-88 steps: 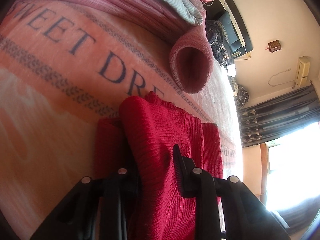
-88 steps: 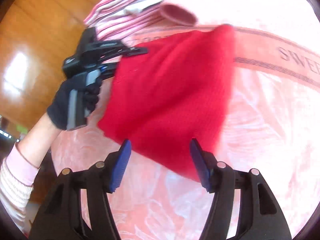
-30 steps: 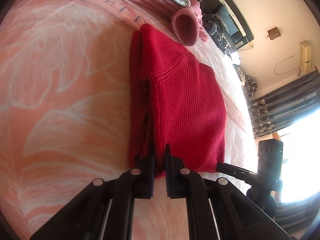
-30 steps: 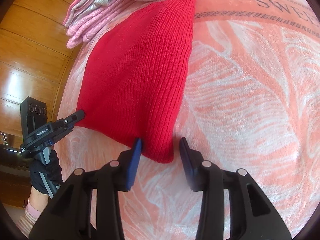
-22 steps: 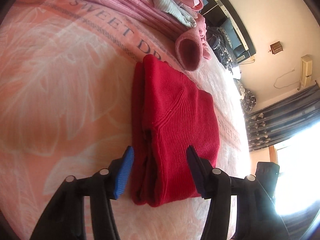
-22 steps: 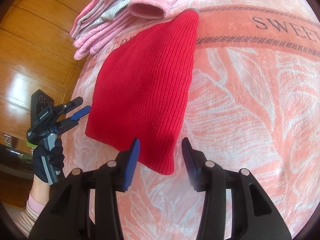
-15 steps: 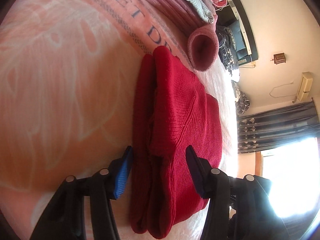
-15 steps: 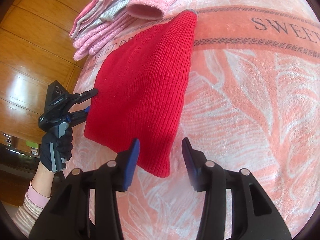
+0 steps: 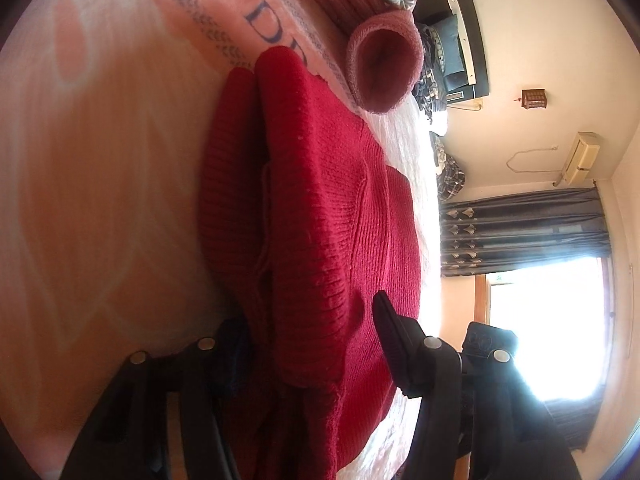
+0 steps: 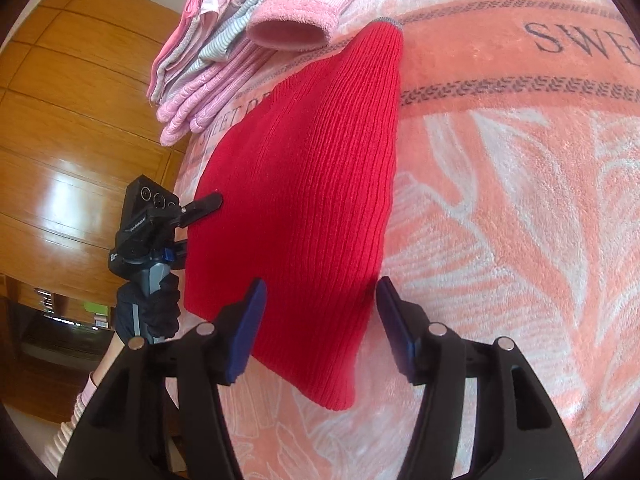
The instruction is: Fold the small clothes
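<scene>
Right wrist view gives me the clearest read: the red knit sweater [image 10: 304, 184] lies on the pink blanket [image 10: 520, 208] of the bed, already doubled into a long narrow shape, its far tip near the stack of pink clothes [image 10: 224, 60] at the upper left of the frame. I judge the first folds done and a last fold across its length still to come. My right tongs [image 10: 318, 312] stand wide, straddling the near corner without pinching it. My left tongs [image 9: 308, 320] are also spread, with the thick layered edge between them; their left finger is half buried in shadow under the knit, so I cannot say whether it touches. Sleeves are tucked out of sight, and glare from the window [image 9: 548, 320] washes out the lower right.
</scene>
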The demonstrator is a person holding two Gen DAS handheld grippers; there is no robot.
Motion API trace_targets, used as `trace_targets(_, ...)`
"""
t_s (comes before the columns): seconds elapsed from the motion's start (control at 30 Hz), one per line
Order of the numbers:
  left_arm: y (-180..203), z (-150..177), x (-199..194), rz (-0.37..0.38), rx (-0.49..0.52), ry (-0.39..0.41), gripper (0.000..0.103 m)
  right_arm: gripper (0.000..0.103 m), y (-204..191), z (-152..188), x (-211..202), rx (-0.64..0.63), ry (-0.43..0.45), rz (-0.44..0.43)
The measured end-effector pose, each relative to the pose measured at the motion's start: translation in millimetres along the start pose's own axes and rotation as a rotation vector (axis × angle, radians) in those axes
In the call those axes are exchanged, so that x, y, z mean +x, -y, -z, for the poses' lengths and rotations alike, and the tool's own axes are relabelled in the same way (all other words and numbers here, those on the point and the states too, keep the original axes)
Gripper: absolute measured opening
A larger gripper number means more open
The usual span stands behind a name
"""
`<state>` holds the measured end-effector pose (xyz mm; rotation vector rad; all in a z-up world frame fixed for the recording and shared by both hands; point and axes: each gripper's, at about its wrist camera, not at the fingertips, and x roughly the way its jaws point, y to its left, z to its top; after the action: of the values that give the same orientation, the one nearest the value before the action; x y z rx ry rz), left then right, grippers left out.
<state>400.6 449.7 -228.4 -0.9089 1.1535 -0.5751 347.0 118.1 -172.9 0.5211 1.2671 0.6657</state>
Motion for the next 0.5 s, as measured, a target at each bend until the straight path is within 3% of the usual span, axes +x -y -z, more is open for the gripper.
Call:
trace_targets(0.17, 2.3, -1.4, 4.6, -0.004, 0.005, -0.004, 0.049, 0.059, 18.6, -16.3, 15.4, 0.082, -0.012, -0.026)
trace_targets(0.27, 1.5, 2.0, 10.3, 0.015, -0.011, -0.004, 0.038, 0.060, 32.3, -21.1, 25.3, 0.171, -0.001, -0.144)
trace_targets(0.33, 0.1, 3.7, 10.4, 0.034, -0.028, 0.019, 0.036, 0.052, 34.2, -22.8, 27.9, 0.195, 0.002, -0.193)
trace_targets(0.4, 0.3, 6.3, 8.7, 0.044, -0.036, 0.034, 0.035, 0.037, 32.0, -22.2, 29.4, 0.175, -0.009, -0.177)
trace_targets(0.5, 0.5, 11.7, 5.8, 0.066, -0.058, 0.051, 0.033, 0.028, 36.0, -21.5, 19.0, 0.198, -0.010, -0.232)
